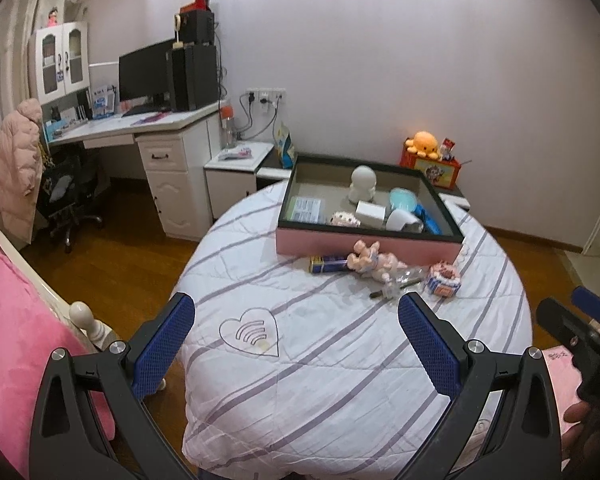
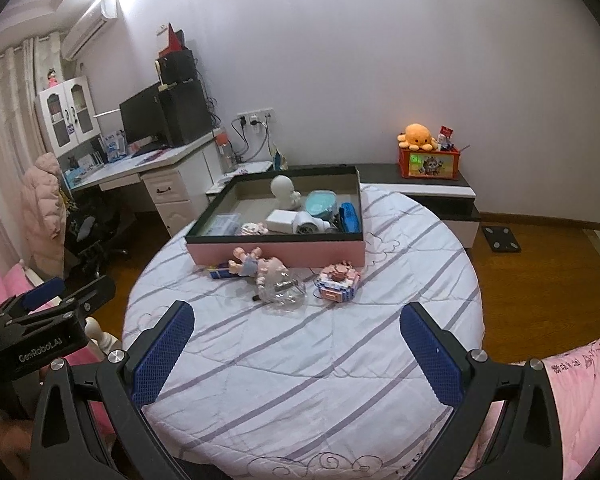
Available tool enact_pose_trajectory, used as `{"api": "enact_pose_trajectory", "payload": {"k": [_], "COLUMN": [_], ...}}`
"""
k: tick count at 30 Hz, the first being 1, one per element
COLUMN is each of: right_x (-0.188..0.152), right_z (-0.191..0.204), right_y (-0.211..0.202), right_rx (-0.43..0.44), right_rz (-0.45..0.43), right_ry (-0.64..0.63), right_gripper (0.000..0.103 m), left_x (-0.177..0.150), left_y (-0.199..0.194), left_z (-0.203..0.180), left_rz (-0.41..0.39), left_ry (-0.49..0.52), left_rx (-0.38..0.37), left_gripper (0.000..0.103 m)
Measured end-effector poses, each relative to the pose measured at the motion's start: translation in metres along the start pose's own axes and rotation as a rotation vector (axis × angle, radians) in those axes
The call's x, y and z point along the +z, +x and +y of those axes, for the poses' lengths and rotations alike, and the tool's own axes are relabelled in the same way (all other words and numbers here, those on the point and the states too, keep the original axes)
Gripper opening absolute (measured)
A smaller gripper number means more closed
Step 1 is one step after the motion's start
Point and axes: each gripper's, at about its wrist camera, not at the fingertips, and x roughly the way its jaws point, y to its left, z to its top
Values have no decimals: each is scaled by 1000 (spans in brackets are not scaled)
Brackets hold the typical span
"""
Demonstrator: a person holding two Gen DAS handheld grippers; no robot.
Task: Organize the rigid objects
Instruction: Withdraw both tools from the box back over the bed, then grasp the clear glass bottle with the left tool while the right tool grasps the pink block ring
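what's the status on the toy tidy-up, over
Left gripper and right gripper open, empty. Doll, block toy outside pink box. Path clear.

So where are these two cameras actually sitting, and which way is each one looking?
Left wrist view: rides on the left gripper, looking forward between its open jaws over the striped bed cover to the pink tray; the right gripper's black body shows at its right edge.
Right wrist view: rides on the right gripper, jaws open, facing the same tray; the left gripper shows at its left edge.
Shared: the tray, the doll and the brick toy lying before it.
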Motion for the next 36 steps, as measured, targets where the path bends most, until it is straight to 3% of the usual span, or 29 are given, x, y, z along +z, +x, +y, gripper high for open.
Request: {"api": "enact_pose_trajectory", "payload": {"k": [18,27,32,36], "right_x": [-10,-4,1,3], "right_z": [-46,-63,-68,-64], "right_y": [112,168,197,215], "right_rx": [-81,-97,-60,-24], "right_rz": [194,244,268,288], "right_ry": [10,-11,-36,-86], "right_gripper": [103,103,103,94], "left_x": [-9,-11,-11,-11], "left_y": [115,141,147,154], "left_z": [-23,-39,-59,-75], "left_rz": [182,227,236,249], "left_ry": [50,55,63,65], "left_rx": [-4,-39,-67,-75], "left_gripper": [103,103,103,103]}}
